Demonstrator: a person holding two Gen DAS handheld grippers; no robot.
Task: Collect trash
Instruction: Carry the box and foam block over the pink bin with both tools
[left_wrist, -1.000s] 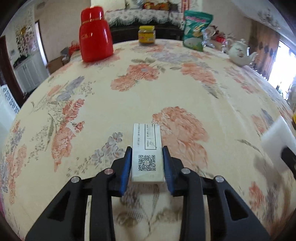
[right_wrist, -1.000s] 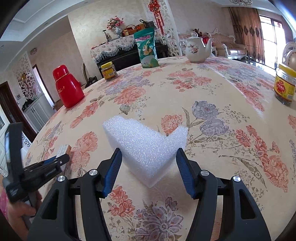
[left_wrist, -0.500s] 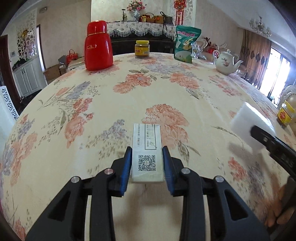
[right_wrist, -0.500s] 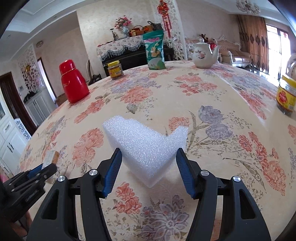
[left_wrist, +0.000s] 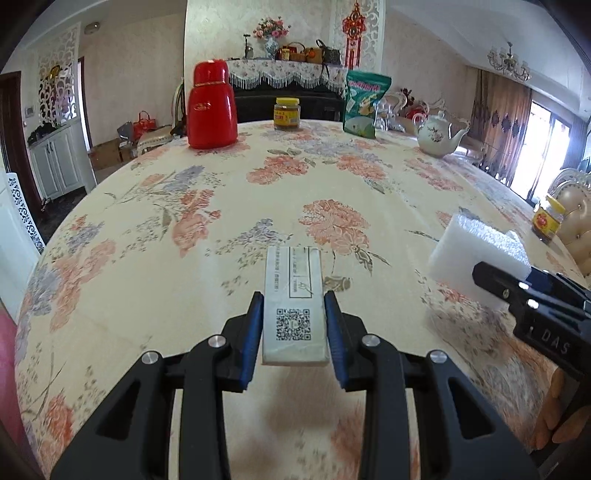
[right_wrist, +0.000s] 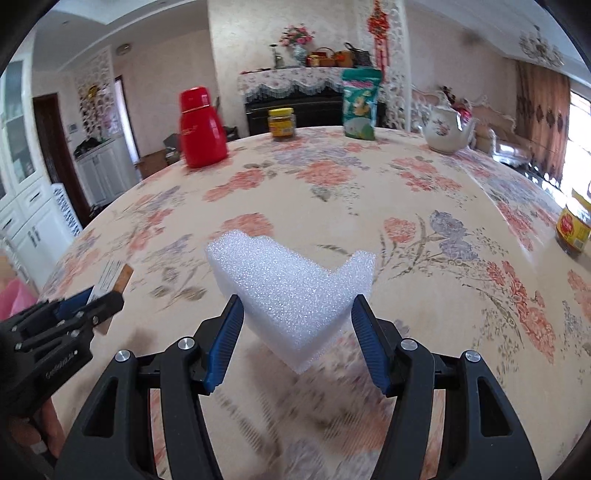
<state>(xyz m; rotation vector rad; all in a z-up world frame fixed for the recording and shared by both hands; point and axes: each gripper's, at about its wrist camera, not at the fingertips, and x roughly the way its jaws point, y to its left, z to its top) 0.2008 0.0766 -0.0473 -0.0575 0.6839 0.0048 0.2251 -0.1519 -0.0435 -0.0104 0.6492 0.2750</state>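
Left gripper (left_wrist: 294, 332) pinches box (left_wrist: 294, 306); right gripper (right_wrist: 296, 341) pinches foam (right_wrist: 291, 291). Both held above table (left_wrist: 221, 206); thermos (left_wrist: 211, 105) at far edge.

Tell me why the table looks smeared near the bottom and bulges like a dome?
Right wrist view: the tablecloth streaks with motion blur below the sharp foam block. Left wrist view: milder smear beside the crisp QR-code box. Both views: the fisheye lens bows the flat table; window glare whitens the right edge.
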